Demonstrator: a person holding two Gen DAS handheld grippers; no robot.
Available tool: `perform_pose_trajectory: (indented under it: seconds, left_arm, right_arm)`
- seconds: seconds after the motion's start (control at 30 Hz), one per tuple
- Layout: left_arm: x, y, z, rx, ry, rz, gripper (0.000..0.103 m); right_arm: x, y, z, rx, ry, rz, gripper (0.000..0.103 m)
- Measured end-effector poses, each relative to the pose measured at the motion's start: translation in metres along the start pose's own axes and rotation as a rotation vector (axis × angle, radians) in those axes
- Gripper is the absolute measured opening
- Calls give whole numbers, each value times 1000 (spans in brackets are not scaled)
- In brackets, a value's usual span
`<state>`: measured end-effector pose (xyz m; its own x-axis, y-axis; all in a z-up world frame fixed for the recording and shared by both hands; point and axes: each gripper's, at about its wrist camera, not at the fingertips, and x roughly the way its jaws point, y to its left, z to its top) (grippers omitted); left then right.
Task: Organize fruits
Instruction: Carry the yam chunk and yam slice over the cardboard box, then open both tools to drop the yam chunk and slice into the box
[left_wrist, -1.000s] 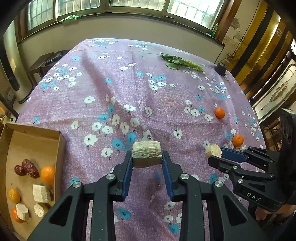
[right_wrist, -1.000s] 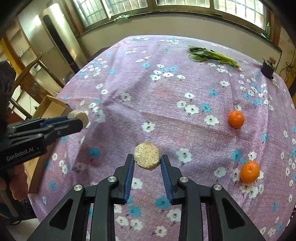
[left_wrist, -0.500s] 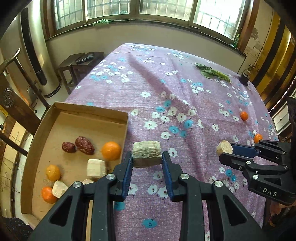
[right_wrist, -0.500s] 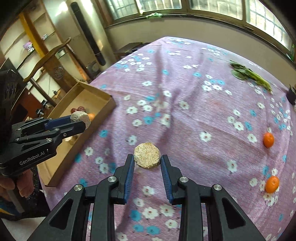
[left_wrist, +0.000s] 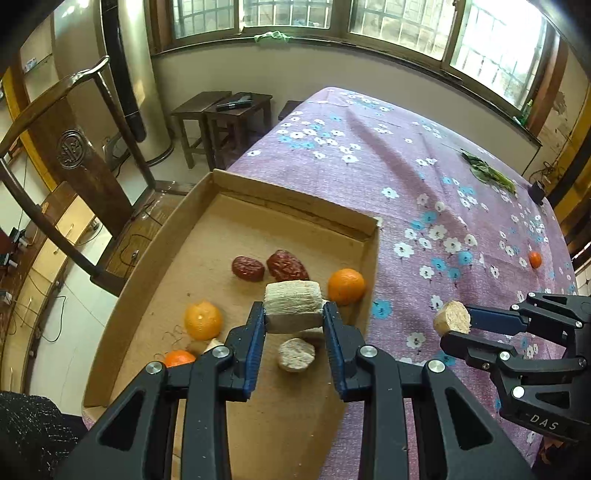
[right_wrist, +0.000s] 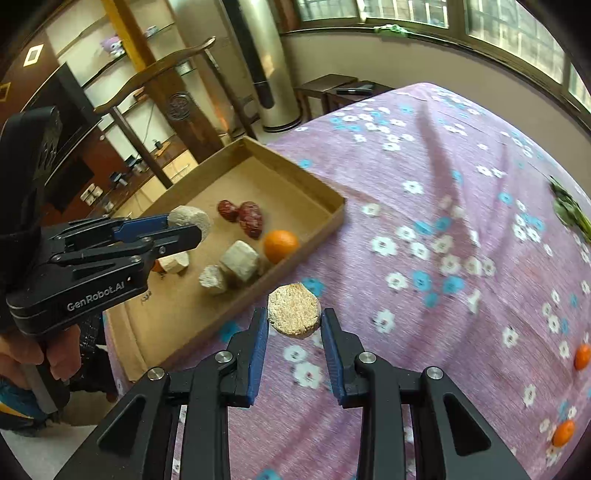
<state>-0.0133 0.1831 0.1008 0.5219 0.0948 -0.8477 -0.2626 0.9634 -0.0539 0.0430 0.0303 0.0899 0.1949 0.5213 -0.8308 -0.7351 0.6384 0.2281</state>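
Cane chunk (left_wrist: 292, 302) sits clamped between fingers of L gripper (left_wrist: 293, 325), held above the box (left_wrist: 295, 201), over its near-right part. R gripper (right_wrist: 293, 325) grips a second, round-faced chunk (right_wrist: 294, 315) by its sides, held over the cloth (right_wrist: 424, 221) just off the box's right wall; in L view that chunk shows end-on at the R fingertips. Both sets of fingers are narrowed onto their pieces, no gap visible. Inside box: two red dates (left_wrist: 269, 266) side by side toward the middle, an orange (left_wrist: 346, 286) against the right wall, another orange (left_wrist: 203, 319) further left, a third (left_wrist: 178, 358) partly hidden behind L gripper, plus pale cane pieces (right_wrist: 239, 260) near the centre, one round piece (left_wrist: 296, 355) directly below L gripper. Out on the cloth, well apart from the box, two loose oranges (right_wrist: 564, 432) lie near the right edge, and greens (left_wrist: 487, 173) at the far side.
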Motion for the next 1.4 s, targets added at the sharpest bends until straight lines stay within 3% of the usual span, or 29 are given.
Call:
perform_pose_trajectory:
  seconds: [0.47, 1.13, 1.4]
  left_arm:
    - [23, 68, 4, -136, 41, 42, 30]
    - [54, 72, 16, -117, 63, 68, 30]
    - [65, 71, 11, -114, 83, 69, 30]
  right_arm:
    - [43, 52, 12, -99, 74, 117, 32]
    - [88, 81, 16, -106, 133, 188, 33]
    - [112, 79, 16, -106, 174, 152, 33]
